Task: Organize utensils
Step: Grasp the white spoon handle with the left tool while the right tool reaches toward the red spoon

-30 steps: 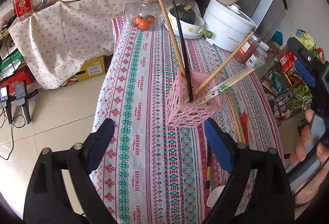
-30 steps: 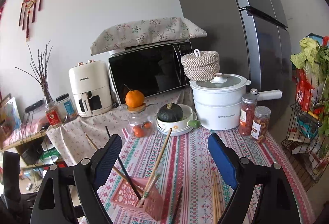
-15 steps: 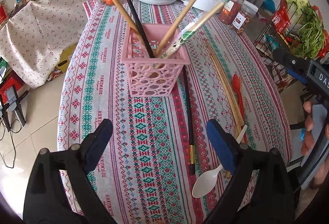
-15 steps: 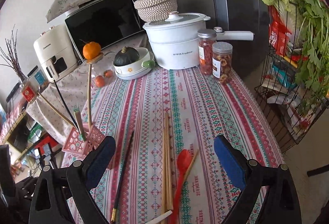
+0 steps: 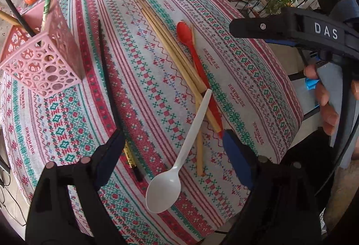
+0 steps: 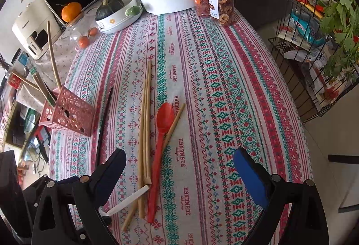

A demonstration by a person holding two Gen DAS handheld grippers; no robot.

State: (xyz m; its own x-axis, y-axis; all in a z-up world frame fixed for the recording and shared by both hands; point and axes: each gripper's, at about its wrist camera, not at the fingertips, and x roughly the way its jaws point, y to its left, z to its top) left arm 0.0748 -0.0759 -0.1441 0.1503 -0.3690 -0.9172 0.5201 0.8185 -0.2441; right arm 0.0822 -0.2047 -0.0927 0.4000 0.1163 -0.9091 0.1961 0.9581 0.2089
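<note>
Black plastic grippers, blue pads

Both the left gripper [image 5: 172, 139] and right gripper [image 6: 179, 160] are matte black frames with silver screw heads near the finger bases and blue foam-looking pads on the fingers [image 6: 249, 175]. The right one has "DAS" in white lettering on its side, plus a thin black cable

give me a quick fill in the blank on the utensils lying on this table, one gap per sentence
1. The white spoon lies with its handle across the wooden ____.
2. The spoon lying beside the chopsticks is ____ in colour.
3. The black chopstick lies beside the ____ basket.
4. Both the left gripper and the right gripper have their jaws ____.

Missing words: chopsticks; red; pink; open
</note>
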